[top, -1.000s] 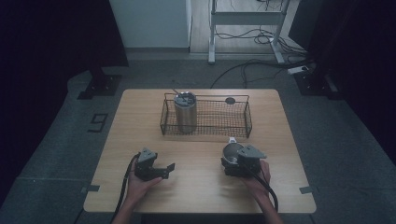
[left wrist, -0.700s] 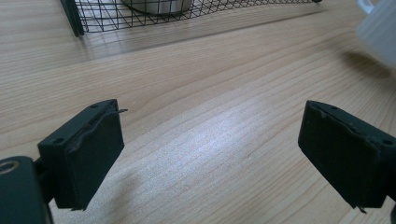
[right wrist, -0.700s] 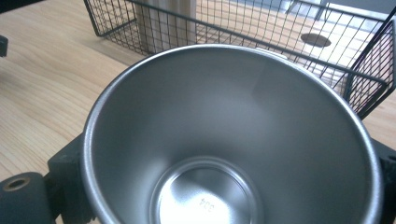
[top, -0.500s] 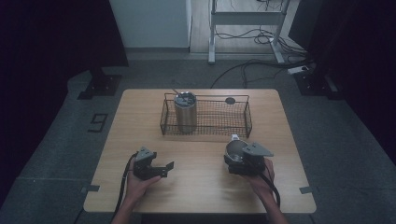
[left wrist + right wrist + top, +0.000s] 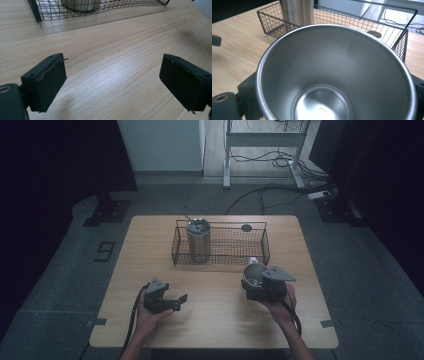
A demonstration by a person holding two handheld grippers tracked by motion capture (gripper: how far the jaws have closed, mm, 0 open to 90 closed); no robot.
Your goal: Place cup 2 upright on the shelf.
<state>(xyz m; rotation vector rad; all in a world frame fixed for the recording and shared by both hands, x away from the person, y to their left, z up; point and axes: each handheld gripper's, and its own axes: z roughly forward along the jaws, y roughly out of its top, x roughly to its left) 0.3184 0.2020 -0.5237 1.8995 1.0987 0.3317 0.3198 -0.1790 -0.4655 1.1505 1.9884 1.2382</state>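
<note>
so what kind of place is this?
Probably a lab or recording room, not a home: a lone wooden table on grey floor, dark curtains around it, loose cables and a metal stand behind, a number nine marked on the floor.

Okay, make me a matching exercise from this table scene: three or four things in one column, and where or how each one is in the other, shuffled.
Things:
1. steel cup
2. tall steel tumbler
3. wire basket
4. left gripper

Places or states:
A. standing upright inside the basket, at its left end
B. jaws apart over bare wood, nothing between them
C. at the far middle of the table
D. between the jaws of the right gripper, mouth toward its camera

Pairs: 1-D, 2-A, 3-C, 4-B
</note>
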